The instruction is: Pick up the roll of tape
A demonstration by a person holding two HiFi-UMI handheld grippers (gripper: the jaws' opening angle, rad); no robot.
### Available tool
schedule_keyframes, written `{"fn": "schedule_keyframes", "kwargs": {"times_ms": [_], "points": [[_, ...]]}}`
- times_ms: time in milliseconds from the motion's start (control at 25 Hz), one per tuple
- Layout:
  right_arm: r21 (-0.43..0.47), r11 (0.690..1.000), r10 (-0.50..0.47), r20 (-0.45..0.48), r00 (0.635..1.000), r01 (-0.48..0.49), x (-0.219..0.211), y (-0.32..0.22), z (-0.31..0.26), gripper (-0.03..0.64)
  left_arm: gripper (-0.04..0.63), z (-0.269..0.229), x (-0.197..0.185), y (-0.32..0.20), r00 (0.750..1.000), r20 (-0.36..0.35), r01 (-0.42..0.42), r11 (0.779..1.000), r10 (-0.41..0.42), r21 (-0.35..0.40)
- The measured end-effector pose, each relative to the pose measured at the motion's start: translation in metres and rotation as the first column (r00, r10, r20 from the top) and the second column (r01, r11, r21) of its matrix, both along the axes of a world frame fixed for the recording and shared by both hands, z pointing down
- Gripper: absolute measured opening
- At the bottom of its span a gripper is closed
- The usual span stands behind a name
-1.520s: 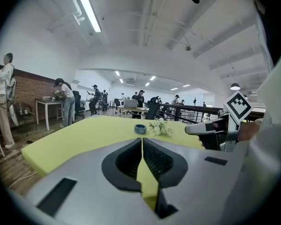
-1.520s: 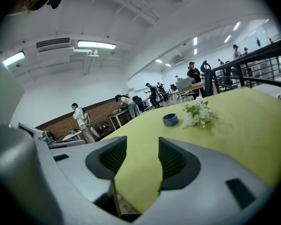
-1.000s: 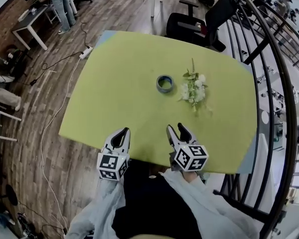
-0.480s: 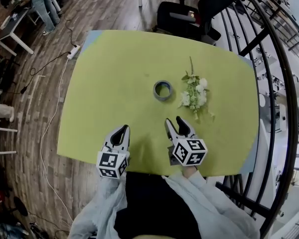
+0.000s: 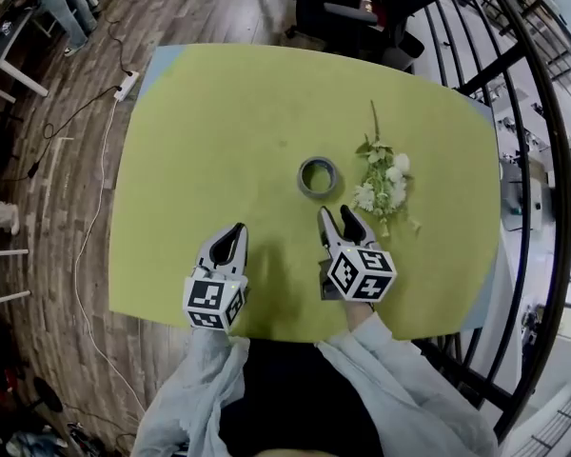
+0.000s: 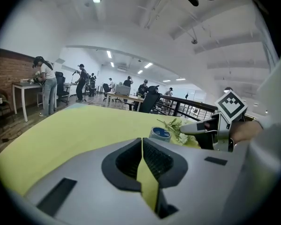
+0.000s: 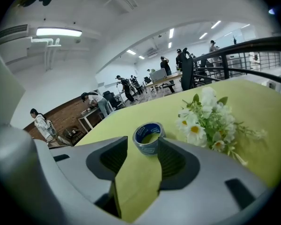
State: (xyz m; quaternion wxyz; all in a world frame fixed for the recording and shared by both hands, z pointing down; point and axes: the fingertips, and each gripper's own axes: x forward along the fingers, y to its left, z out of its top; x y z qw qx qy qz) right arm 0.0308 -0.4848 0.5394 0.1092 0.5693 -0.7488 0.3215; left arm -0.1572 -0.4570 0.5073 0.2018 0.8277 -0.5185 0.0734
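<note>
While the roll of tape [image 5: 318, 176] lies flat on the yellow-green table [image 5: 219, 131], open side up and near the middle, both tools hover over the table's near edge, close to the person. The right hand-held gripper [image 5: 337, 219] points straight at the roll, with its tips just short of it and not touching. In the right gripper view its jaws stand moderately apart with nothing between them but bare table, and the blue-and-grey roll [image 7: 148, 137] sits right beyond the gap, lined up with it.

To the roll's right lies a sprig of white flowers [image 5: 385, 184] with green leaves, its stem pointing away from the person. The blossoms are close beside the roll but apart from it.

Off to the left, the left hand-held gripper [image 5: 231, 233] is well apart from the roll. The left gripper view shows its jaws drawn together at the tips, holding nothing. From there the roll [image 6: 159, 134] appears ahead and to the right, with the right tool's marker cube [image 6: 230, 106] beyond.
</note>
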Motion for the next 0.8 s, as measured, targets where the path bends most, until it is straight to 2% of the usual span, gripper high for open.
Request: {"fn": "schedule_keyframes", "kwargs": {"times_ms": [120, 440, 800], "points": [[-0.012, 0.999, 0.053, -0.018, 0.998, -0.053, 0.005, -0.016, 0.001, 0.201, 0.023, 0.006, -0.003, -0.014, 1.0, -0.017, -0.001, 1.0, 0.001, -0.017], [-0.027, 0.992, 0.121, -0.083, 0.989, -0.123, 0.013, -0.05, 0.021, 0.199, 0.023, 0.029, -0.003, -0.049, 0.999, -0.035, -0.029, 0.998, 0.027, -0.058], [-0.05, 0.989, 0.129, -0.143, 0.981, -0.138, 0.016, -0.078, 0.05, 0.192, 0.023, 0.045, -0.01, -0.076, 0.999, -0.041, -0.038, 0.997, 0.035, -0.072]]}}
